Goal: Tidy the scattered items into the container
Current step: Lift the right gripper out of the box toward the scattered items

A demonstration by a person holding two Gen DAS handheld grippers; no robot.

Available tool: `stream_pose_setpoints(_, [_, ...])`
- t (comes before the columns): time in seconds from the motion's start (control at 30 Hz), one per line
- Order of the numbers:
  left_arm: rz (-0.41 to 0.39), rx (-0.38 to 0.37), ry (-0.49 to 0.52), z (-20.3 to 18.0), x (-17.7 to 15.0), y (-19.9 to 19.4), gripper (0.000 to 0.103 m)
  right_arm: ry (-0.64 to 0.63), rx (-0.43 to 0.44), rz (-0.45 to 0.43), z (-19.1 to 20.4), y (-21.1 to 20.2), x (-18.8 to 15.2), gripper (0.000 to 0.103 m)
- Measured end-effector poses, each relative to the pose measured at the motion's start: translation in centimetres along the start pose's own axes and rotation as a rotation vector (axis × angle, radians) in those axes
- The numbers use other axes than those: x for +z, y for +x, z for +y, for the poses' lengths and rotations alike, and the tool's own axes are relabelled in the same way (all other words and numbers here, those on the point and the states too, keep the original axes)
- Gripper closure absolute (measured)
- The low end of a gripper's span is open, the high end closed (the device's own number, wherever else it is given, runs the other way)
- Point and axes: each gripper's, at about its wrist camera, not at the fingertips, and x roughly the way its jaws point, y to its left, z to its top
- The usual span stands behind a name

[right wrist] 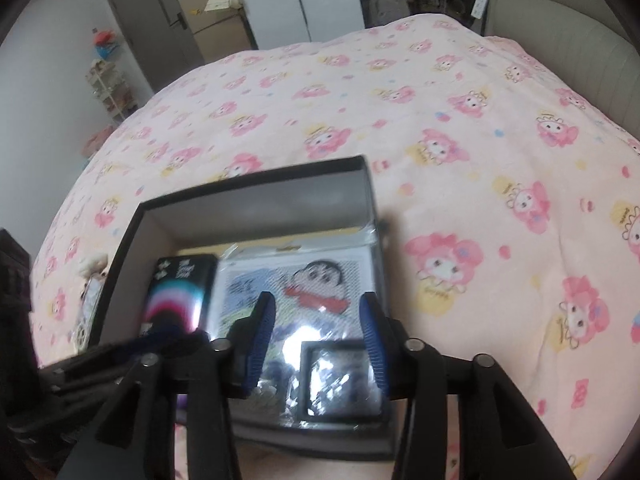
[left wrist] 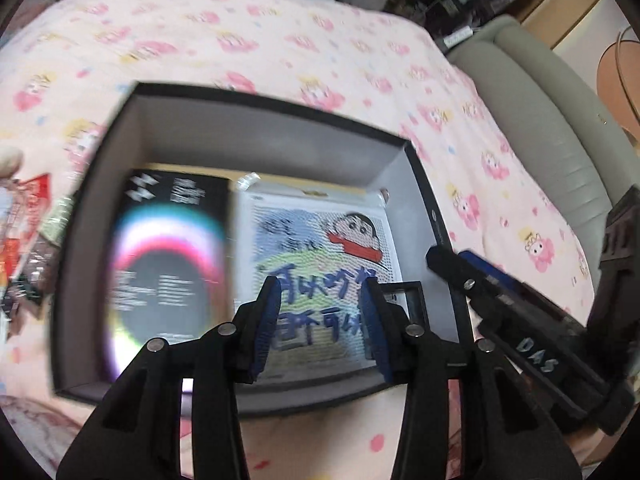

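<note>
A dark open box [left wrist: 256, 98] lies on the pink cartoon bedspread [left wrist: 280, 32]. Inside it on the left is a black carton with a rainbow ring [left wrist: 168, 248]. To its right lies a plastic-wrapped cartoon picture kit [left wrist: 320, 236] with a small black frame [right wrist: 340, 376] at its near corner. My left gripper [left wrist: 320, 284] hangs open over the kit with nothing between its pads. My right gripper [right wrist: 316, 300] is open above the same kit, also holding nothing. The right gripper's fingers [left wrist: 472, 276] reach over the box's right wall. The left gripper's fingers [right wrist: 160, 336] cross the box's near left corner.
Blurred snack packets [left wrist: 24, 240] and a small plush [right wrist: 94, 266] lie on the bedspread left of the box. A grey padded headboard [left wrist: 540, 120] borders the bed on the right. A grey door [right wrist: 156, 28], cartons and a shelf stand beyond the bed's far edge.
</note>
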Motion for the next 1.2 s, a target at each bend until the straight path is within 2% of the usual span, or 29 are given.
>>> stream_pose_setpoints(0.03, [-0.016, -0.001, 0.008, 0.2, -0.2, -0.8, 0.055, -0.012, -0.005, -0.001, 0.5, -0.2, -0.3, 0.062])
stream_pose_setpoints(0.17, [-0.038, -0.001, 0.051, 0.5, -1.3, -2.7, 0.054, -0.024, 0.012, -0.017, 2.1, -1.6, -1.9, 0.055])
stream_pose_setpoints(0.3, [-0.037, 0.000, 0.100, -0.5, -2.1, -3.0, 0.053, 0.018, 0.059, -0.016, 2.9, -2.8, -3.7, 0.055])
stream_pose_setpoints(0.63, [-0.065, 0.020, 0.185, 0.9, -4.3, -7.7, 0.052, 0.019, 0.094, -0.060, 6.5, -6.0, -6.1, 0.055])
stream_pose_setpoints(0.77, [-0.071, 0.017, 0.191, 2.1, -4.7, -9.2, 0.052, 0.002, 0.124, -0.055, 8.3, -6.6, -6.6, 0.055])
stream_pose_setpoints(1.2, [-0.102, 0.048, 0.163, 6.9, -6.1, -12.8, 0.052, -0.090, 0.138, -0.053, 14.4, -6.9, -7.8, 0.055])
